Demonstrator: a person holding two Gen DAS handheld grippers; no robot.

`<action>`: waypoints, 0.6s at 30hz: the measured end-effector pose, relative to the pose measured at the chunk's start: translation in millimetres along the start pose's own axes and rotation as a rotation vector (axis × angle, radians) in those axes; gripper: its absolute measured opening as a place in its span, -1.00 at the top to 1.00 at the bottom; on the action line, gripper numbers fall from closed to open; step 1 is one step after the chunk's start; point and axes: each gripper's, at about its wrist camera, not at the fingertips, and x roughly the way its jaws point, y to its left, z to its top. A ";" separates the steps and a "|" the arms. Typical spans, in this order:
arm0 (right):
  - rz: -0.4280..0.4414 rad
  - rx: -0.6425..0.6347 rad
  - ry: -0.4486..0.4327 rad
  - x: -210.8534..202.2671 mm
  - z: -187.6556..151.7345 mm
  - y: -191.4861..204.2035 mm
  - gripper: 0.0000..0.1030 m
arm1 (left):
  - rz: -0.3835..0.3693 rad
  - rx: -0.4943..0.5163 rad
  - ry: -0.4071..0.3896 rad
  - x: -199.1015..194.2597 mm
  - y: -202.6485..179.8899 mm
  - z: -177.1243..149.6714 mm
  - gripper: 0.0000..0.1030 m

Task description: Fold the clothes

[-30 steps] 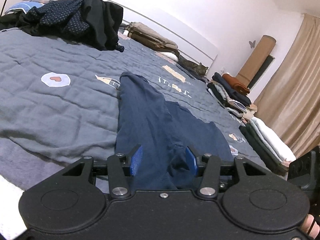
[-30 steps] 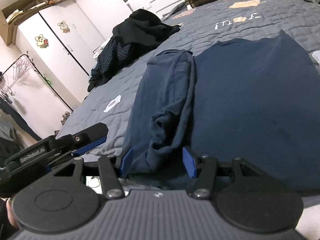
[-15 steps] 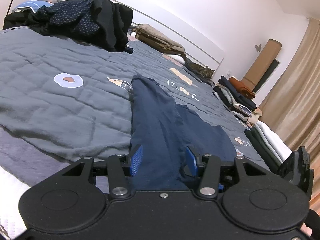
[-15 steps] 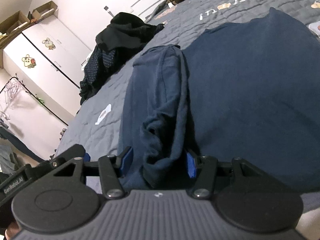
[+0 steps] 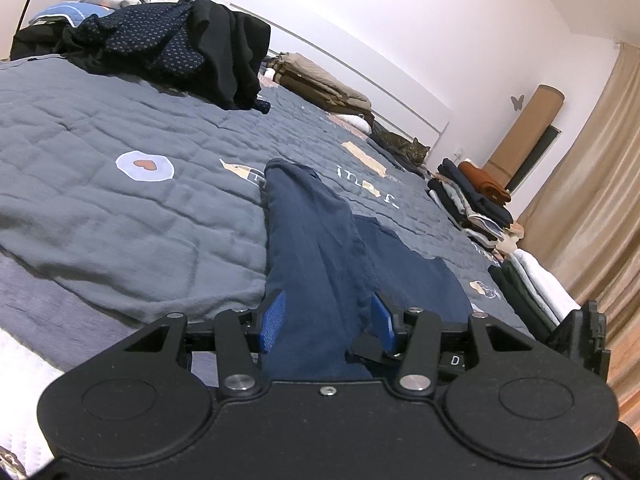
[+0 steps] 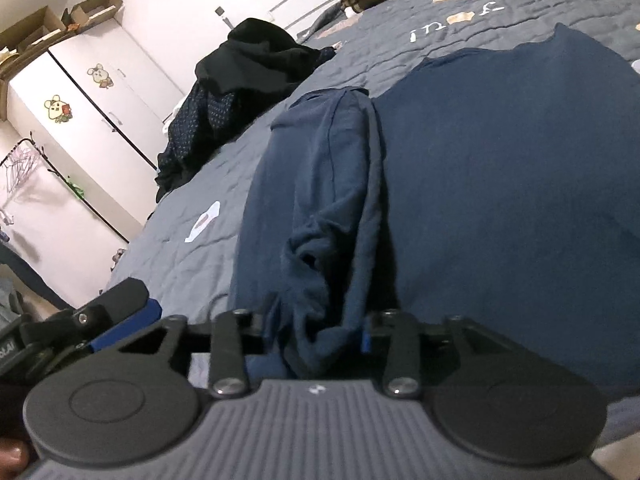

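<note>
A navy garment (image 5: 312, 240) lies flat on the grey quilt (image 5: 100, 208), with one side folded over into a long strip (image 6: 332, 160). My left gripper (image 5: 326, 320) sits at the near end of that strip; the cloth fills the gap from pad to pad. My right gripper (image 6: 316, 336) is at the near hem beside it. Its jaws are closing on a bunched fold that hides most of both pads. Each gripper shows at the edge of the other's view: the right gripper's body (image 5: 580, 336) and the left gripper's body (image 6: 112, 312).
A heap of dark clothes (image 5: 180, 52) lies at the far left of the bed, with a beige folded stack (image 5: 320, 84) by the headboard. A cat (image 5: 404, 148) rests near it. Folded stacks (image 5: 472, 200) line the right edge. A white wardrobe (image 6: 100, 100) stands beyond the bed.
The right gripper's jaws have drawn in on the bunched hem, and it has sunk slightly toward the cloth. The left gripper has stayed nearly still with the cloth between its pads.
</note>
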 end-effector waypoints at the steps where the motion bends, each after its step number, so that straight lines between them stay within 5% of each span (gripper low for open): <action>1: 0.009 -0.003 -0.007 0.0 -0.6 1.0 0.25 | 0.001 -0.002 -0.001 -0.4 0.4 0.2 0.09; 6: 0.032 0.020 -0.039 -5.8 2.7 0.1 0.71 | 0.007 -0.002 -0.003 -1.5 2.1 0.8 0.09; 18: 0.068 0.160 -0.135 -45.2 21.5 -26.7 0.79 | -0.009 0.049 0.036 8.6 -10.2 -3.6 0.09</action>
